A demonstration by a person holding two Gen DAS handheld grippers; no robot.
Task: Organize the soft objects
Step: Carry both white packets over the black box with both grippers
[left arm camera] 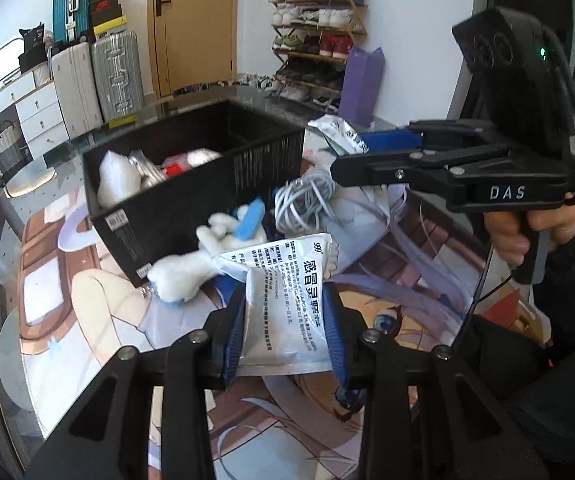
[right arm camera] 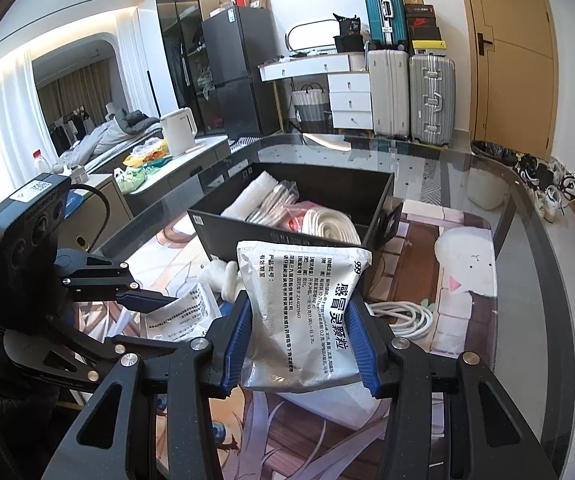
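My left gripper (left arm camera: 285, 328) is shut on a silver medicine sachet (left arm camera: 283, 304) with black print, held above the printed mat. My right gripper (right arm camera: 299, 332) is shut on a second silver sachet (right arm camera: 299, 312), held up in front of the black box (right arm camera: 287, 236). In the left wrist view the right gripper (left arm camera: 351, 148) shows at upper right with its sachet (left arm camera: 339, 132). The black box (left arm camera: 191, 200) holds white soft items and a red-and-white packet. A white and blue plush toy (left arm camera: 207, 256) and a coiled white cable (left arm camera: 307, 200) lie beside the box.
The glass table (right arm camera: 527, 240) carries a printed anime mat (left arm camera: 87, 300). The left gripper (right arm camera: 155, 302) shows at the left of the right wrist view. A coiled white cable (right arm camera: 403, 316) lies right of my right gripper. Suitcases, a shoe rack and a door stand behind the table.
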